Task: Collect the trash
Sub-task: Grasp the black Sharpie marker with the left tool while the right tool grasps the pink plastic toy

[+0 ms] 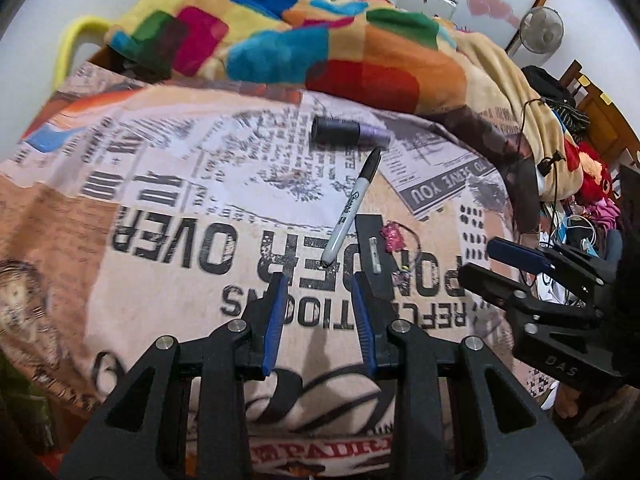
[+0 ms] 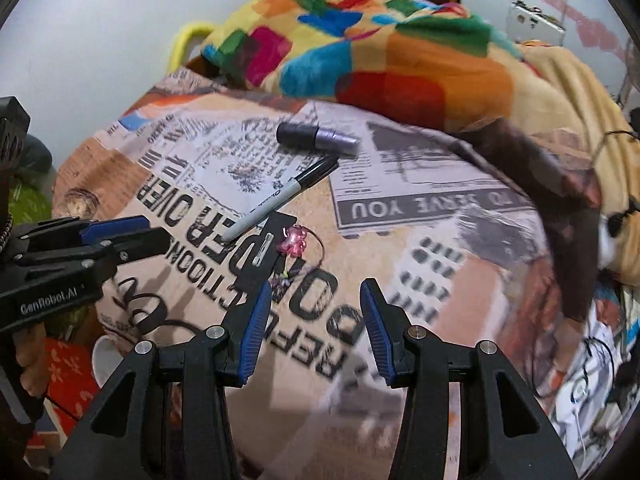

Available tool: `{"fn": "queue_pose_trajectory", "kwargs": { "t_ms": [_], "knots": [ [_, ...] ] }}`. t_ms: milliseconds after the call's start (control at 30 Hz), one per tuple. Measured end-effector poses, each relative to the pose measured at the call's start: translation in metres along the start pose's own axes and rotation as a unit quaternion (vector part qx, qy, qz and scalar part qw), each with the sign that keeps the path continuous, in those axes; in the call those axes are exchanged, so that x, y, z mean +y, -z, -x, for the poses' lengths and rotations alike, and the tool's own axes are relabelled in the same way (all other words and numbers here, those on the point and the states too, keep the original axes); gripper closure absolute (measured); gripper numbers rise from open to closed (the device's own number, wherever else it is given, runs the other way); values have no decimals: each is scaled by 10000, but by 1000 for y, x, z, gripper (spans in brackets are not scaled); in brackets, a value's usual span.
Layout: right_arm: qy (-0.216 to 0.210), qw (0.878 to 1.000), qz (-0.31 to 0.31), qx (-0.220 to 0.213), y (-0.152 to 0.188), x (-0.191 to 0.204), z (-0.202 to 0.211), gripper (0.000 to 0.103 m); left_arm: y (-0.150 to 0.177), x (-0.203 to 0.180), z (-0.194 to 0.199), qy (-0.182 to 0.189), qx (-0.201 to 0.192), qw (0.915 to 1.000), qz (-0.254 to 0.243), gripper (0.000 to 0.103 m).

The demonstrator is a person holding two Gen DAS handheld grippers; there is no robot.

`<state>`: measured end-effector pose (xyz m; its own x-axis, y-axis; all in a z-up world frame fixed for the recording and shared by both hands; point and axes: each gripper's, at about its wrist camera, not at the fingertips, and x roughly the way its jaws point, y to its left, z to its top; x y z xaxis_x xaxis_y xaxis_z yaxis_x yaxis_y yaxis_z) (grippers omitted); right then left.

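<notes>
1. A bed cover printed like old newspaper, with large upside-down black lettering, fills both views and carries everything else.
2. A plush blanket in bright colour blocks lies heaped along the far edge of the cover.
3. The left tongs hover low over the middle of the cover. Their blue-padded fingers stand fairly wide apart and hold nothing. The grey end of the marker lies just beyond the gap between the fingertips.
4. The right tongs hover beside the left ones, toward the cover's right side. Their fingers also stand wide apart and hold nothing.
5. A marker with a black cap and grey barrel lies slanted near the middle of the cover, its capped end pointing toward the far edge.
6. A black card lies flat just right of the marker, with a small pale bar on it.
7. A short tube, dark at one end and purple at the other, lies on its side just beyond the marker's cap.
8. A small pink trinket on a thin dark loop rests at the card's right edge.
</notes>
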<state>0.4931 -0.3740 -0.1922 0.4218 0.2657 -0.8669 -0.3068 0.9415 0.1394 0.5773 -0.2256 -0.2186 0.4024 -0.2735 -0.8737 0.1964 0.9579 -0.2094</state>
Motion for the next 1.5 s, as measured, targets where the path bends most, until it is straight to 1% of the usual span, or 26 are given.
{"fn": "queue_pose_trajectory", "kwargs": {
  "t_ms": [100, 167, 333, 367, 400, 467, 600, 733, 800, 1033, 1067, 1167, 1300, 1467, 1500],
  "knots": [
    [45, 9999, 97, 17, -6, 1, -17, 60, -3, 3, -16, 35, 47, 10000, -52, 71],
    [44, 9999, 149, 9, -10, 3, -25, 60, -5, 3, -25, 138, 89, 9998, -98, 71],
    [-27, 9998, 208, 48, -13, 4, -41, 60, -11, -6, -37, 170, -45, 9989, -432, 72],
    [-12, 9998, 191, 36, -13, 4, -43, 61, -12, -8, -39, 167, -92, 9986, -496, 73],
    [-6, 9998, 182, 43, -13, 4, -45, 62, -14, -9, -41, 163, -132, 9984, -532, 78],
    [29, 9998, 202, -28, -14, 3, -45, 68, -17, -11, -47, 144, -157, 9978, -622, 80],
    [176, 9991, 374, -111, -14, 3, -45, 75, -22, -14, -58, 186, -163, 9970, -730, 84],
    [336, 9980, 468, -247, -12, 6, -47, 80, -24, -18, -63, 221, -235, 9958, -855, 85],
    [439, 9975, 459, -317, -11, 7, -47, 86, -26, -19, -64, 240, -268, 9955, -873, 85],
    [194, 9991, -4, -384, -13, -1, -47, 90, -34, -23, -70, 286, -371, 9942, -973, 86],
    [108, 9993, -52, -345, -14, -2, -48, 96, -35, -22, -71, 304, -362, 9943, -952, 87],
    [82, 9994, -97, -322, -14, -2, -48, 96, -38, -17, -72, 342, -311, 9952, -859, 89],
    [-14, 9997, -86, -244, -14, -1, -47, 96, -36, -12, -68, 173, -295, 9958, -853, 90],
    [27, 9998, 15, -220, -13, 0, -46, 95, -31, -7, -65, 151, -314, 9951, -927, 90],
    [94, 9997, 41, -209, -14, 0, -47, 95, -31, -7, -65, 142, -321, 9950, -940, 90]
  ]
}}
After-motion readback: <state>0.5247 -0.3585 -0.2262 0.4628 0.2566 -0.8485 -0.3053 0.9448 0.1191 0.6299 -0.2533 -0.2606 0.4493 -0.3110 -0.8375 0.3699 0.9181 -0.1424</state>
